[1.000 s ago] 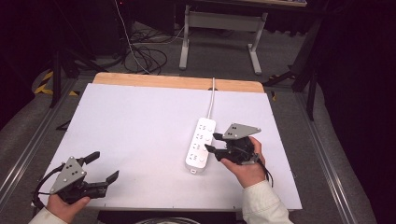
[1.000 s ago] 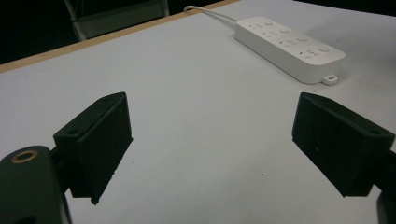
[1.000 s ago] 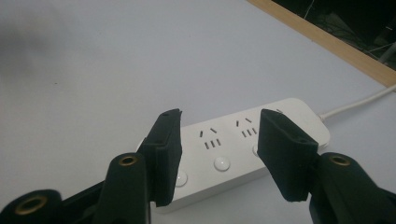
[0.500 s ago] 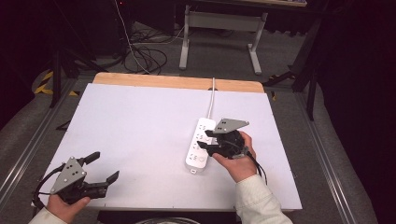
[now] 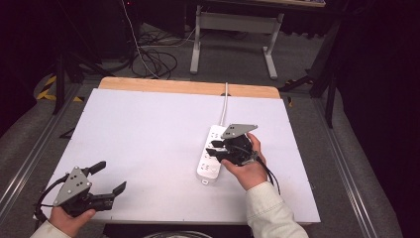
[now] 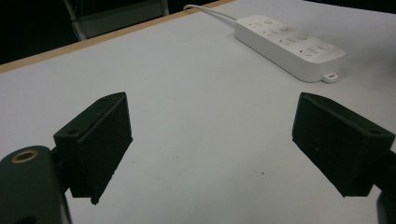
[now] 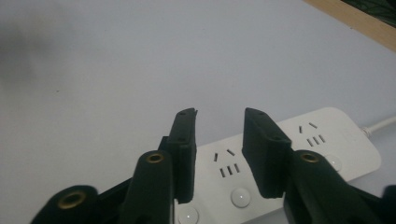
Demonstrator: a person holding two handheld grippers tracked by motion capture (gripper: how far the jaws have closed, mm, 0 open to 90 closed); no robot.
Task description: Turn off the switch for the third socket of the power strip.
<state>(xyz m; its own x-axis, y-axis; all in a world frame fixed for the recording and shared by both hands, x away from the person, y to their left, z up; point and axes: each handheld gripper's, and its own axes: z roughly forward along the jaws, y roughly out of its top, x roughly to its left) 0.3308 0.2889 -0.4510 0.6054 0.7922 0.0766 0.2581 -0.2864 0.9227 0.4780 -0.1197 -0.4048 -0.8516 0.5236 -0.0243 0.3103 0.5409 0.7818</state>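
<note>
A white power strip (image 5: 208,166) with several sockets and round switches lies right of the table's middle, its cord (image 5: 225,104) running to the far edge. My right gripper (image 5: 213,151) hovers low over the strip's middle, pointing left, jaws a narrow gap apart and holding nothing. In the right gripper view the strip (image 7: 322,140) lies directly under and beyond the gripper (image 7: 219,128). My left gripper (image 5: 111,176) rests near the front left corner, wide open and empty. The left gripper view shows its jaws spread around the gripper's midpoint (image 6: 210,140) and the strip (image 6: 289,44) far off.
The white tabletop (image 5: 148,124) has a wooden strip (image 5: 188,87) along its far edge. Metal rails run down both sides. Beyond the table stand a desk frame (image 5: 233,29) and loose cables (image 5: 153,54) on the floor.
My right gripper has moved left and forward from beside the strip to over its middle. The left gripper has stayed still.
</note>
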